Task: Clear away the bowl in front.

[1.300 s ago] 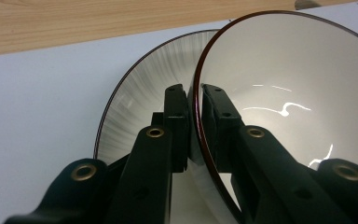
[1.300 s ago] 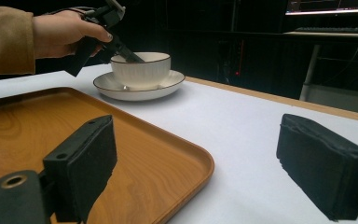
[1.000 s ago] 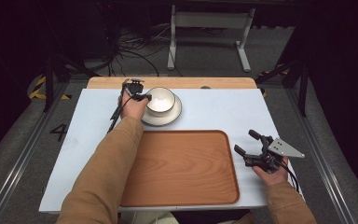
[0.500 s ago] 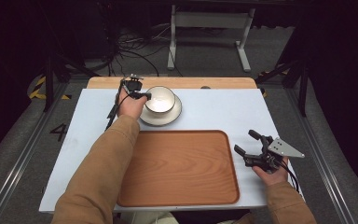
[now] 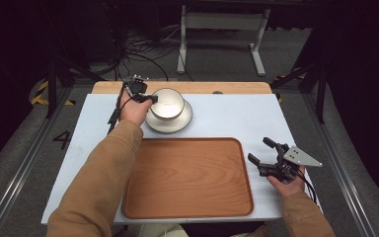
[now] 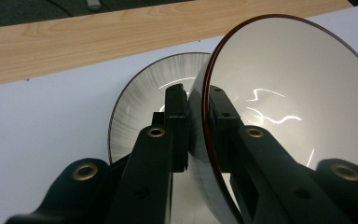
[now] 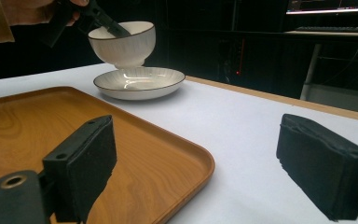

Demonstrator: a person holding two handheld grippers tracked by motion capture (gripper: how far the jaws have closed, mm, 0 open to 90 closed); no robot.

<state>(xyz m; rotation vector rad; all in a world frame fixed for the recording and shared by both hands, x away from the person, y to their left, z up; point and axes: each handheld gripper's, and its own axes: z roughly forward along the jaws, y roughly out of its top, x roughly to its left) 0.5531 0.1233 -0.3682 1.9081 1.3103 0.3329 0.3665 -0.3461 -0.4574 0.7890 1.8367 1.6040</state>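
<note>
Near the counter's [image 5: 227, 118] far edge, the left gripper [image 5: 148, 98] pinches the rim of an empty white bowl [image 5: 168, 102], held just above an empty plate [image 5: 170, 120]. The wooden tray [image 5: 187, 177] at the near edge is empty. Beside its right side, the right gripper [image 5: 264, 152] rests with jaws spread.

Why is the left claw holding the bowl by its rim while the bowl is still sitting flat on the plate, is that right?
Not quite. The left claw does hold the bowl by its rim, but the bowl is not sitting flat on the plate. The right gripper view shows it lifted just above the plate, with a gap under its foot.
</note>
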